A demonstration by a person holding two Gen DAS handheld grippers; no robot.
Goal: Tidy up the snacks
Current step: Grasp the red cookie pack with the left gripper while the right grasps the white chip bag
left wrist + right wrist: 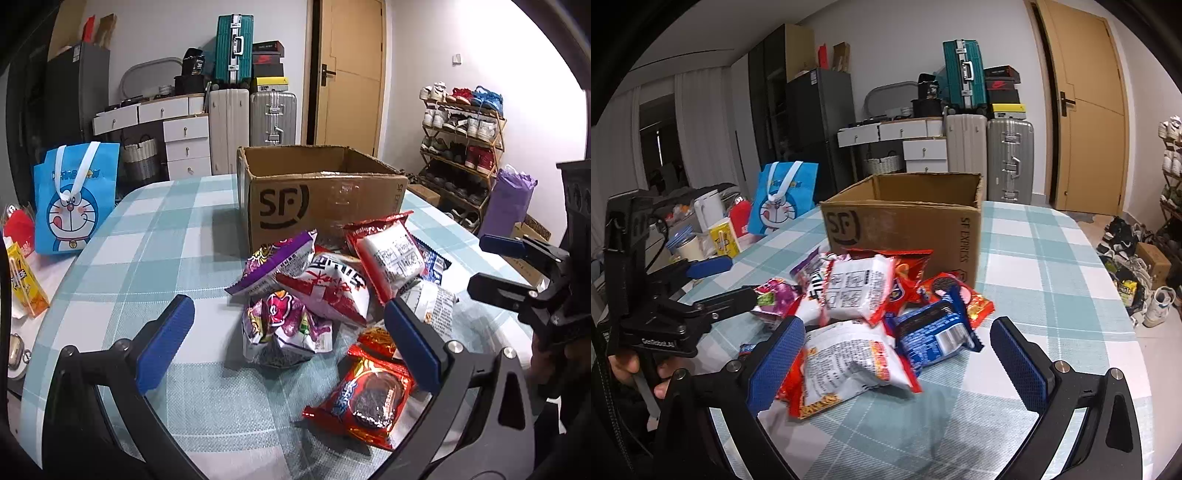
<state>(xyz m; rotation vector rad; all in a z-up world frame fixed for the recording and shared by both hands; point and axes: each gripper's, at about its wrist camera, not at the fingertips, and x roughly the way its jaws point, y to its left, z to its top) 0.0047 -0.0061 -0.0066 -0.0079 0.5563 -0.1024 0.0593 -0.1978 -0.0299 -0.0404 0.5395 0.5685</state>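
- Left hand-held gripper: jaws spread wide, nothing between the pads; the snack heap sits directly ahead of it, in the gap between its fingers
- Right hand-held gripper: also spread and empty; the near edge of the same heap lies just ahead, leaning toward its left finger
- Nearest to the left gripper: purple candy bag, crumpled, just ahead and between the fingers; red cookie packet beside the right finger, long axis running ahead-left to near-right
- Nearest to the right gripper: white-and-red crisp bag, puffy, touching or just beside the left finger pad, long axis roughly across the jaw line; blue Oreo packet just beyond it, nearer the centre
- Judgement: each gripper has a pack within easy reach; the right one looks better lined up on the crisp bag
- Cardboard SF box: open-topped, straight ahead beyond the heap, touching or just behind the farthest packs; likely destination
- Materials: glossy foil and plastic film, air-filled, wrinkled, slippery; a pinch on a crimped seam should hold better than on the pillow middle
- Bench: covered with a pale blue checked cloth, woven, matte
- Blue Doraemon tote: upright, far ahead-left of the left gripper, well apart from the heap
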